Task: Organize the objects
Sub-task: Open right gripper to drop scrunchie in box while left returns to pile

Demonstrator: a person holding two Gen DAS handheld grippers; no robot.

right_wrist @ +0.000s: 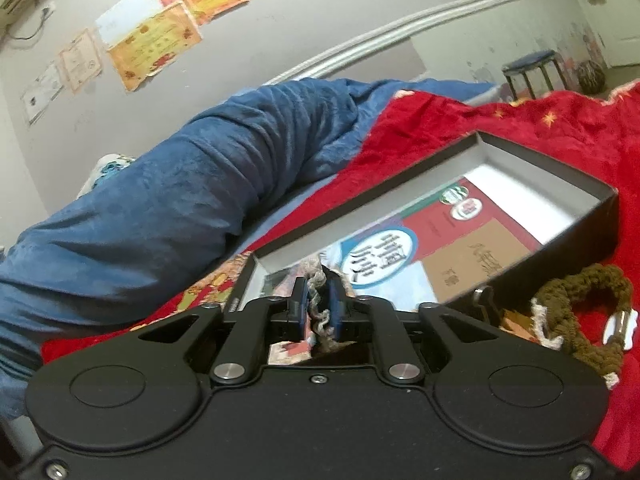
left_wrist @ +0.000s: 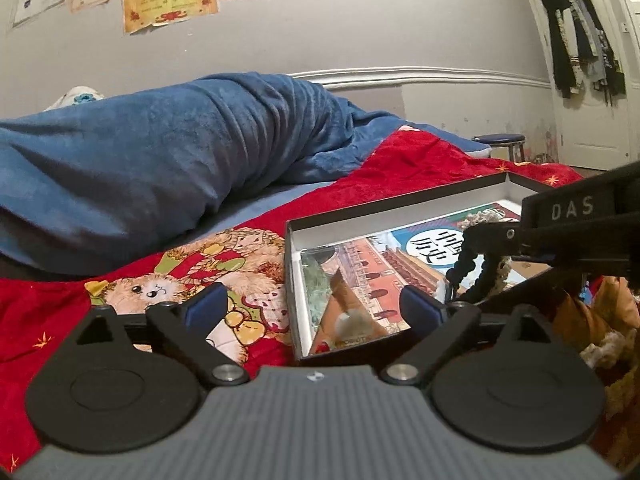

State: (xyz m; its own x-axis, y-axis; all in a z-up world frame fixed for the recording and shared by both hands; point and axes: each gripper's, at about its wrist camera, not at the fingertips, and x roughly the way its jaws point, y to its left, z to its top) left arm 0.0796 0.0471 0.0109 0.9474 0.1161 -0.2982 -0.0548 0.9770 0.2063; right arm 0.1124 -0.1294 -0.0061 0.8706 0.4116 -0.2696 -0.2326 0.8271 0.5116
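On the left lies a rolled blue blanket (left_wrist: pixel 168 140) across the bed, and in front of it a red blanket (left_wrist: pixel 420 164) with a printed picture of a fluffy animal (left_wrist: pixel 148 290). The left gripper (left_wrist: pixel 316 304) hangs low over this red cover with its jaws spread wide and nothing between them. One blue pad (left_wrist: pixel 208 304) is above the animal print, the other pad (left_wrist: pixel 420 304) is over the near left corner of the box.

The open box (left_wrist: pixel 292 248) is shallow, dark outside and white inside, and it rests on the red blanket. Inside it lies flat a book (right_wrist: pixel 384 256) with a red building and a blue circle with Chinese characters on the cover. A clear packet (left_wrist: pixel 320 284) with something green lies on the book, at the left end of the box.

The right gripper (right_wrist: pixel 318 312) is over the near edge of the box, and its fingers are clenched on a grey-beige knitted strand (right_wrist: pixel 318 300). The strand passes between the two blue pads.

To the right of the box, on the red blanket, lies a brown knitted piece (right_wrist: pixel 580 312) with a white edge and a small metal and white clasp (right_wrist: pixel 620 328). It is just beside the dark wall of the box.

In the far right stands a stool (right_wrist: pixel 528 66) with a blue seat, near the wall.
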